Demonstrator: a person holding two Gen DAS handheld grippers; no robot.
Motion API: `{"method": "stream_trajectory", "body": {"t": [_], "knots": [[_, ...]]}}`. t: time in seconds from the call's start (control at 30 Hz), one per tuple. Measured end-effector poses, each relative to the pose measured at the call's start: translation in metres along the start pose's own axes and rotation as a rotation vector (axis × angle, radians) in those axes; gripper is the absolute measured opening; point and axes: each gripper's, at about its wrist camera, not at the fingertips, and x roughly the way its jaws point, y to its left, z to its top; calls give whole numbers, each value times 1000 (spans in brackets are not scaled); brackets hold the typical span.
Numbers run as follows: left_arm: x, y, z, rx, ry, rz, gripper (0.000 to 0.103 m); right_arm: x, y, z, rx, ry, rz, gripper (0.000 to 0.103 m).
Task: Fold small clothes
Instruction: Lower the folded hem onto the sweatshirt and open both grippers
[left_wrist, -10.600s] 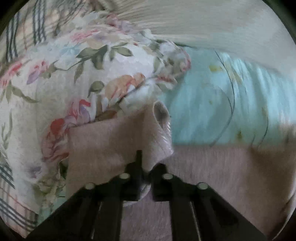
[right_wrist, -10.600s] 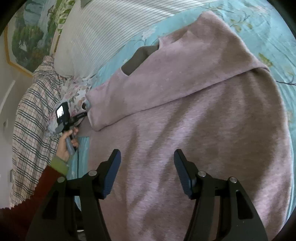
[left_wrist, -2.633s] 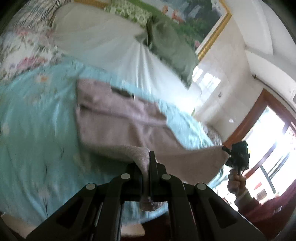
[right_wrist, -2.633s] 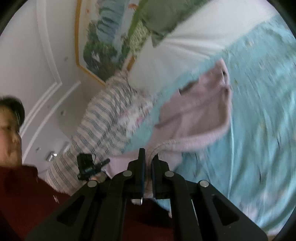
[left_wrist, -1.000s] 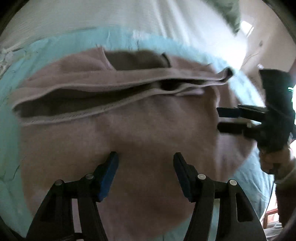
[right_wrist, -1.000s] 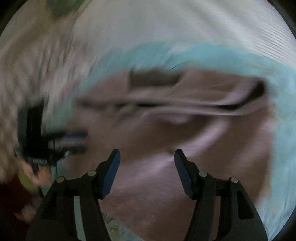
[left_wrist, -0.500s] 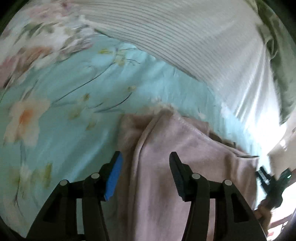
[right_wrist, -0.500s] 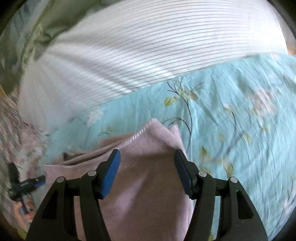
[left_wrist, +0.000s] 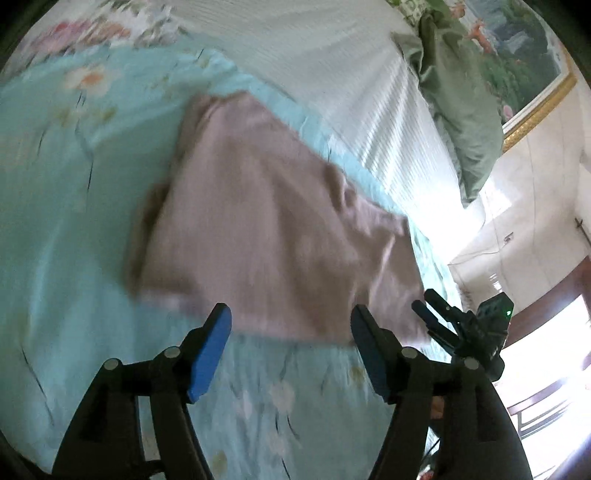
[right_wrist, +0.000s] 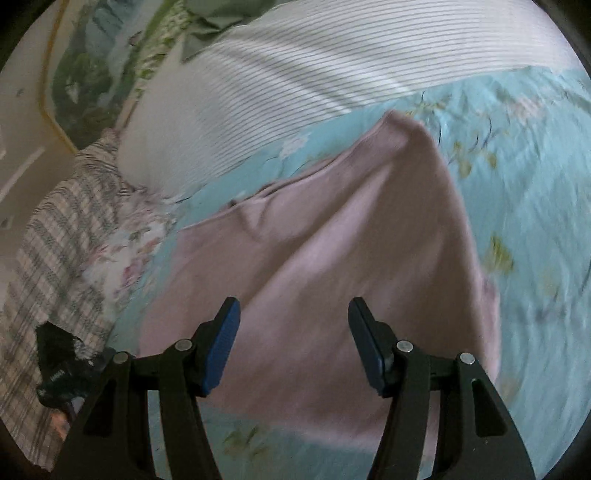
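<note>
The pink garment (left_wrist: 280, 229) lies on the bed (left_wrist: 66, 206), spread over the turquoise floral sheet as a compact, roughly four-sided bundle with doubled layers showing along its left edge, so the fold looks largely made and the step in hand seems to be a check or tidy between folds. The left tool (left_wrist: 291, 343) hangs above the sheet just short of the garment's near hem, its blue-padded fingers (left_wrist: 210, 347) spread wide and holding nothing. The right tool (right_wrist: 293, 339) hovers over the near part of the same garment (right_wrist: 332, 236), likewise wide apart and empty; neither appears to touch the cloth, though the motion blur leaves that uncertain. From the left view the right tool (left_wrist: 436, 325) shows at the garment's far right corner. If one more fold is wanted, the next move probably calls for each tool to drop to a near corner, pinch through all layers together, and carry the hem toward the striped pillow (right_wrist: 332, 62) side without dragging the bottom layer; a shallow pinch may catch only the top ply
</note>
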Motion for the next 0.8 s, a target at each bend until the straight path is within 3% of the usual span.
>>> {"method": "stream_trajectory", "body": {"t": [0.2, 0.33, 0.63, 0.67, 0.7, 0.77, 0.8], "knots": [[15, 21, -40, -156, 48, -35, 68, -6, 11, -33, 27, 26, 27, 62], [29, 26, -27, -204, -8, -16, 73, -14, 19, -39, 17, 31, 41, 62], [49, 46, 23, -317, -160, 90, 71, -19, 26, -35, 21, 18, 69, 62], [50, 47, 27, -315, -170, 106, 69, -18, 26, -34, 22, 18, 70, 62], [53, 47, 30, -311, -175, 120, 61, -17, 25, -32, 23, 20, 70, 62], [54, 49, 34, -288, -181, 163, 42, -14, 23, -29, 26, 24, 75, 62], [55, 51, 36, -284, -177, 173, 25, -13, 22, -27, 26, 25, 76, 62]]}}
